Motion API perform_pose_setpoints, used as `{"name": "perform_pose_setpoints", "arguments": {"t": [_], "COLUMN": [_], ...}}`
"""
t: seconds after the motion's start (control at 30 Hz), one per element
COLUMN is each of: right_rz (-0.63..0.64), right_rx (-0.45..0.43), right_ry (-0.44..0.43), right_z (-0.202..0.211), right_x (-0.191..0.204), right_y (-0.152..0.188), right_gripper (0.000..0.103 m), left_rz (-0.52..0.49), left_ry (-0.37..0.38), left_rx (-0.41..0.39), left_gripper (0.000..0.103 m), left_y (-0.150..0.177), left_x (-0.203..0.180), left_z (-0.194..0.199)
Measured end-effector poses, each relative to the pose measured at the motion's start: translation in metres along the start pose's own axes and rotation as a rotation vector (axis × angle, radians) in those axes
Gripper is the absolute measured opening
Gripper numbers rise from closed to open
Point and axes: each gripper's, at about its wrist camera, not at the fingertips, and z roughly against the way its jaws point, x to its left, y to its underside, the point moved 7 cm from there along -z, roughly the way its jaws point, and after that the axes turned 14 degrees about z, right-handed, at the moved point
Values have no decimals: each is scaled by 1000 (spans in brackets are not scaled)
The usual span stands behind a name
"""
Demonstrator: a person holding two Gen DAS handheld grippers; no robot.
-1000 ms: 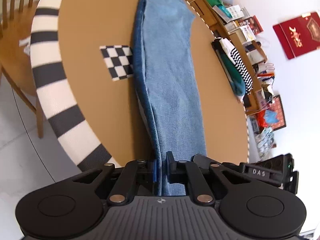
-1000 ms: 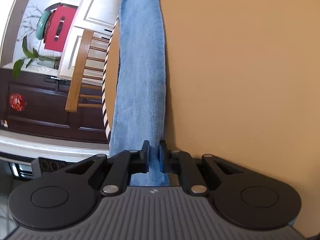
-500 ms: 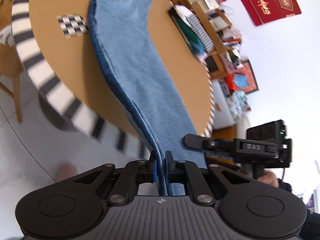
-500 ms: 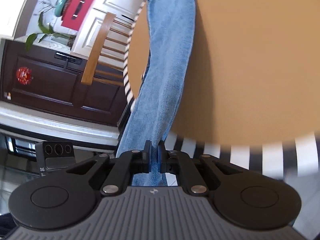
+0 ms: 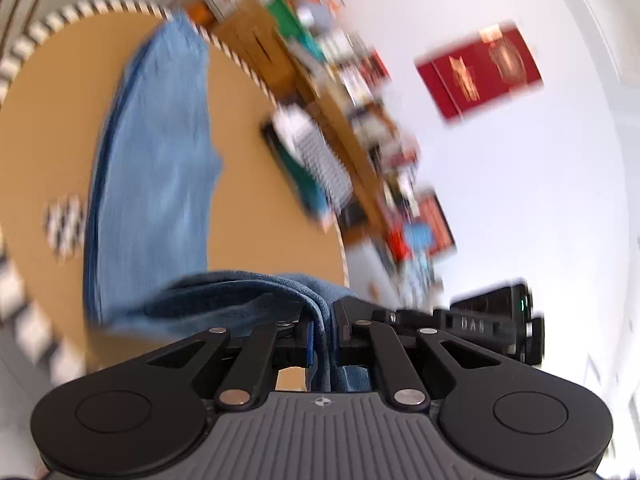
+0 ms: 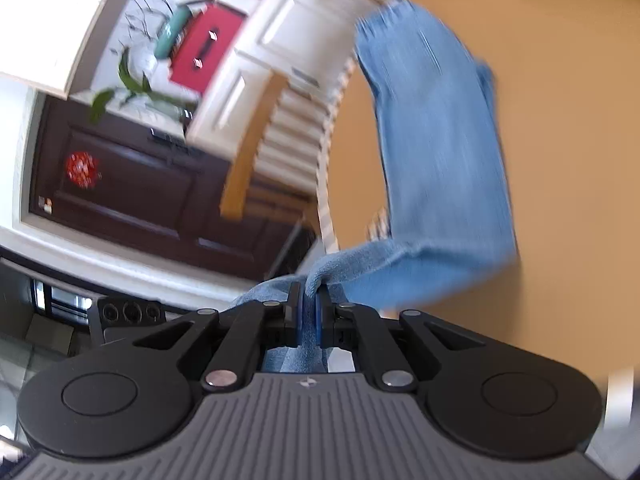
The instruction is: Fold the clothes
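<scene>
A pair of light blue jeans (image 5: 156, 168) lies lengthwise on the round tan table (image 5: 248, 152), legs folded together. My left gripper (image 5: 322, 320) is shut on the near end of the jeans and holds it lifted, so the cloth curls back toward me. In the right wrist view the jeans (image 6: 436, 152) run away across the table (image 6: 568, 120). My right gripper (image 6: 307, 300) is shut on the other corner of the same end, raised above the table edge. Both views are motion-blurred.
A checkered marker (image 5: 64, 220) lies on the table left of the jeans. Folded striped and green clothes (image 5: 316, 168) sit on a cluttered shelf beyond the table. A wooden chair (image 6: 256, 136) stands by the table's striped rim. The right gripper's body (image 5: 492, 324) shows beside my left.
Both grippers have lifted the jeans' near end up and swung it forward over the table. The cloth now bends back on itself instead of hanging off the edge.
</scene>
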Motion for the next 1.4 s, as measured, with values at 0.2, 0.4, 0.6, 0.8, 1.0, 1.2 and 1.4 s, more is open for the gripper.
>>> {"name": "perform_pose_setpoints", "arguments": {"t": [0.2, 0.4, 0.6, 0.8, 1.0, 1.2, 1.4], "right_rz": [-61, -149, -373, -66, 414, 466, 393], "right_rx": [-2, 89, -10, -163, -49, -59, -85], "right_ry": [27, 65, 194, 249, 236, 288, 250], "right_z": [-54, -128, -183, -164, -212, -254, -249], "right_x": [-56, -133, -232, -235, -190, -200, -196], "right_y": [-123, -214, -296, -326, -301, -300, -299], "right_gripper": [6, 8, 51, 49, 49, 52, 3], "left_rz": [127, 302, 628, 391, 550, 543, 169], "left_ry": [-22, -99, -239, -266, -137, -176, -284], "left_rx": [-109, -122, -219, -146, -97, -186, -299], "left_gripper": [8, 8, 26, 37, 59, 75, 83], "left_y": [-122, -235, -337, -370, -379, -389, -378], "left_x": [2, 47, 141, 136, 148, 145, 108], "left_z": [-64, -124, -180, -184, -183, -157, -131]}}
